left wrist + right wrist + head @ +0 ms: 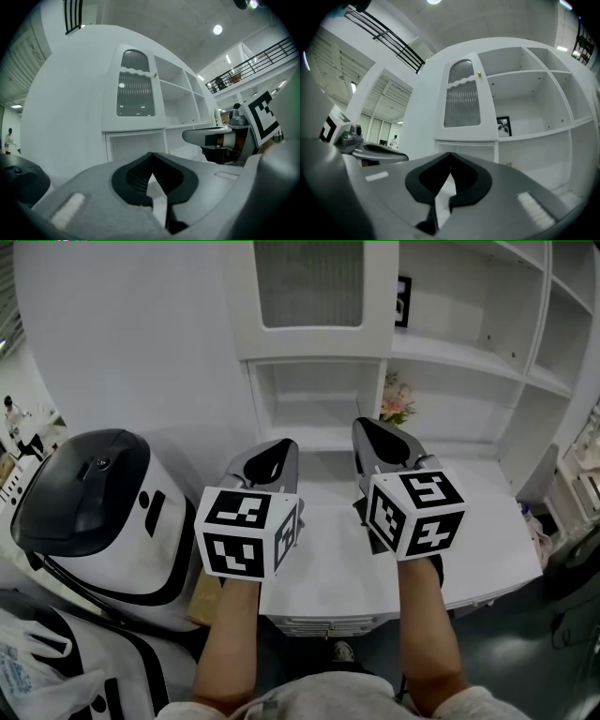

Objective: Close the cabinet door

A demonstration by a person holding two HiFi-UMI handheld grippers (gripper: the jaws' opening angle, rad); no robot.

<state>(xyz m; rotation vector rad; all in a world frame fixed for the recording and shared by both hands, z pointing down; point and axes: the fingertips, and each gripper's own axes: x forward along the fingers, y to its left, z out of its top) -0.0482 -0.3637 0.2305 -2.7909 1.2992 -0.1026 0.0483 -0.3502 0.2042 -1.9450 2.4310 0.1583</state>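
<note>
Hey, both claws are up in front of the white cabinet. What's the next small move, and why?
Probably none on the door: the cabinet door looks flush with its frame. The left claw and right claw are both shut, empty and well short of it, so I'd just ease them back over the desk.

Door (309, 292) far centre, shelves (469, 352) right of it, picture (403, 301) on a shelf, flowers (396, 401) below, table (487, 521) near, machine (103, 512) left of table

Desk (330, 579) lies open toward the cabinet (309, 334); white robot (127, 521) crowds left.
</note>
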